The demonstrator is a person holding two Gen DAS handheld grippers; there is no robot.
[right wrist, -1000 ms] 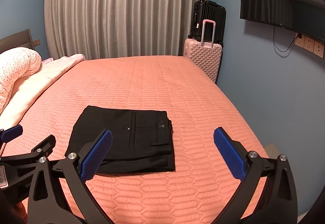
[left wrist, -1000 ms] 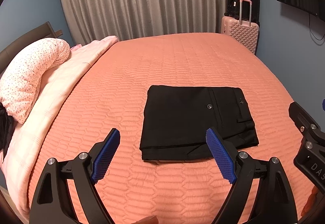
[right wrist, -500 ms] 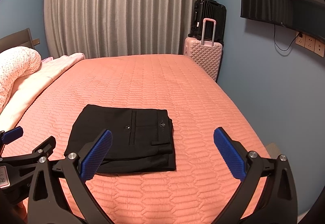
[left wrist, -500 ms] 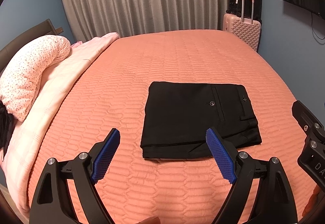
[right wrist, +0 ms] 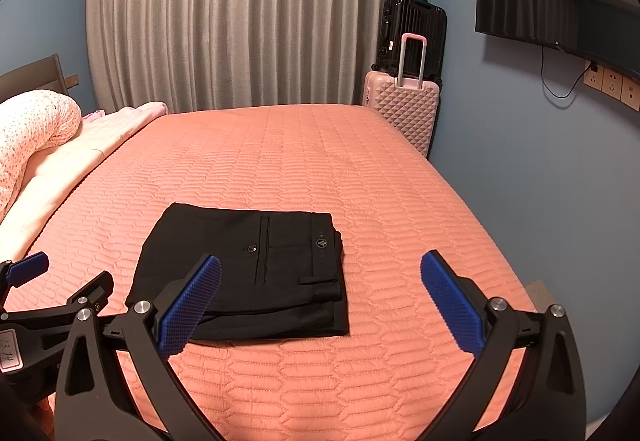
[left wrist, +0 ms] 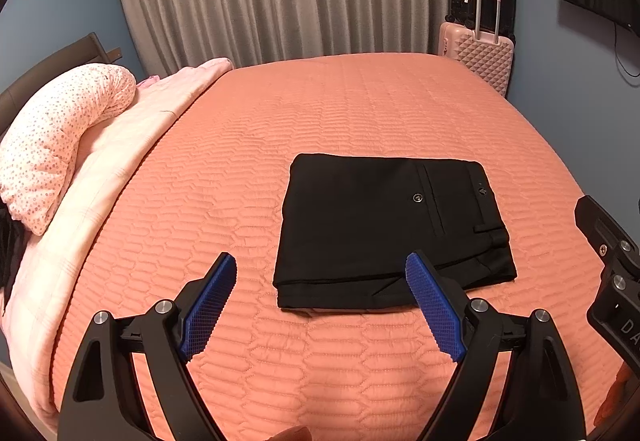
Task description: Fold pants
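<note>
Over on the left edge, a spotted pillow [left wrist: 52,137] rests on a pale pink blanket [left wrist: 120,169] along the side of the bed, whose quilted salmon bedspread [left wrist: 320,109] fills the middle of both views. Next comes the left gripper [left wrist: 320,305], jaws spread wide with nothing between the blue pads [left wrist: 208,309], hovering over bare bedspread just short of the garment. And there are the black pants [left wrist: 384,225], folded into a neat flat rectangle on the bedspread, back pocket button and belt loop facing up. To their right, the right gripper [right wrist: 320,305] hangs with its jaws released too, empty, apart from the pants [right wrist: 248,273]. Behind, grey curtains [right wrist: 240,13]; far right, a pink suitcase [right wrist: 404,109] in front of a black suitcase [right wrist: 416,29], and a wall-mounted TV [right wrist: 552,1].
</note>
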